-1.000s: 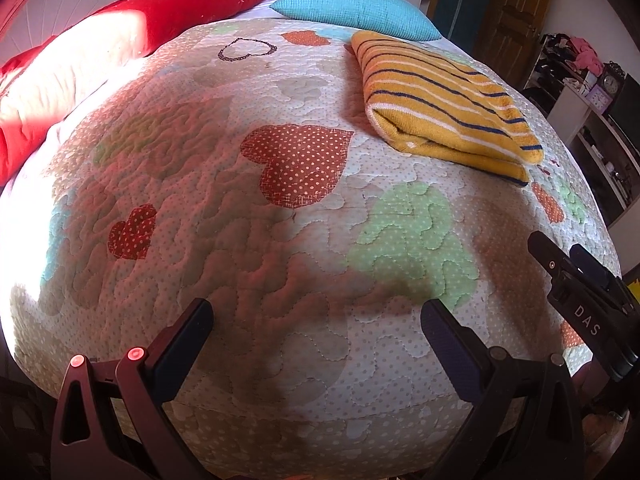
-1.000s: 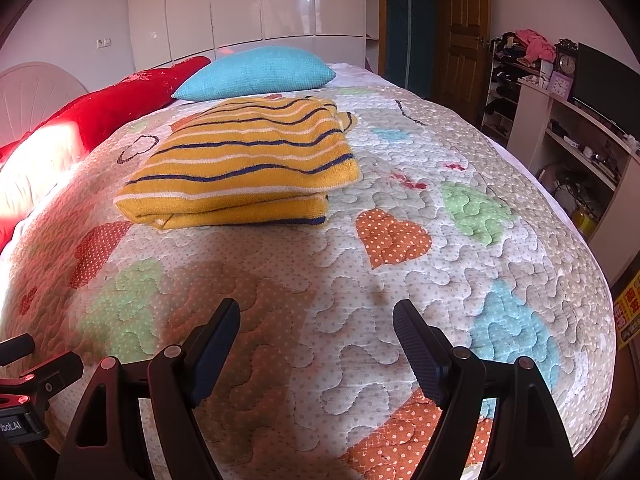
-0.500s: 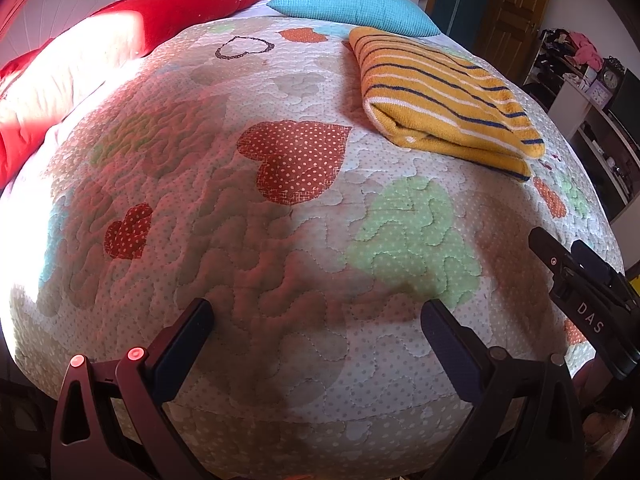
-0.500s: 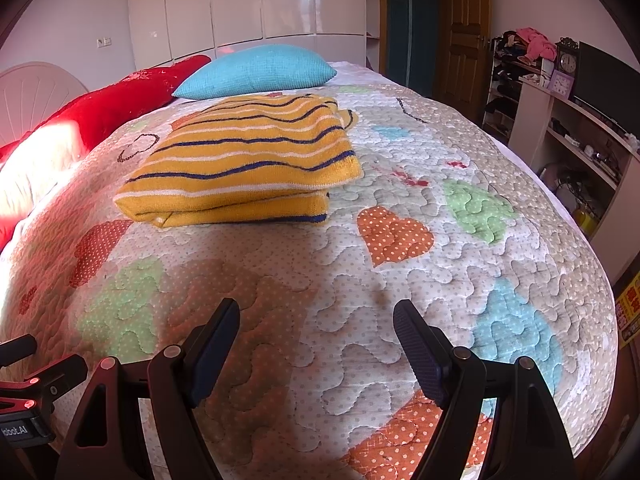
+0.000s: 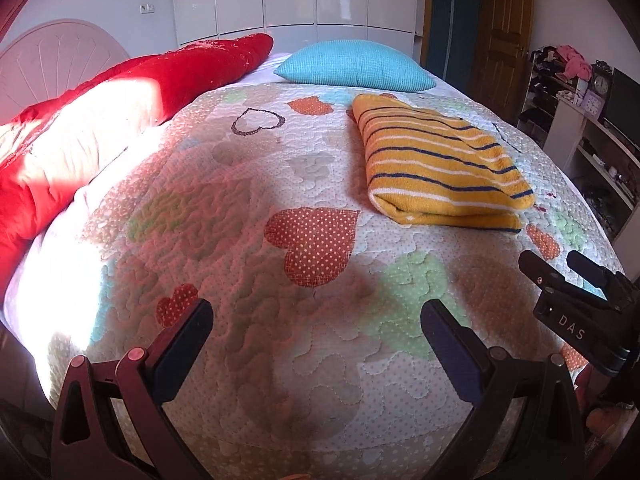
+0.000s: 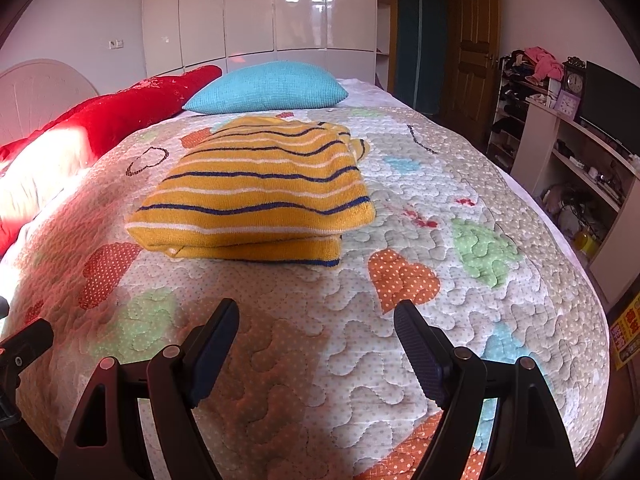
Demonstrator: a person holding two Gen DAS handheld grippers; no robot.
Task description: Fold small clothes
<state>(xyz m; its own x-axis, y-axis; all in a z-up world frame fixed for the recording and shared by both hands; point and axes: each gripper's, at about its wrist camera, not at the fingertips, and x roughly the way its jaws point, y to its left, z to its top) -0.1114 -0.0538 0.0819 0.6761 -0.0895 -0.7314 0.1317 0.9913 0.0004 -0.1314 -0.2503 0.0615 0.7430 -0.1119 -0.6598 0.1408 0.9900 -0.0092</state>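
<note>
A yellow garment with navy and white stripes (image 6: 256,196) lies folded in a neat rectangle on the quilted bedspread (image 6: 400,344), toward the middle of the bed. It also shows in the left wrist view (image 5: 440,168) at the upper right. My left gripper (image 5: 316,324) is open and empty, held above the near part of the bed, well short of the garment. My right gripper (image 6: 316,324) is open and empty, held just in front of the garment's near edge. The right gripper's body (image 5: 576,312) shows at the right edge of the left wrist view.
A blue pillow (image 6: 268,88) and a red duvet (image 6: 100,116) lie at the head of the bed. White wardrobes (image 6: 260,12) stand behind. A shelf unit (image 6: 576,160) with a TV and clutter stands along the right of the bed.
Both grippers have tilted up and pulled back a little, so more of the room shows. The garment has not moved. Both stay open.
</note>
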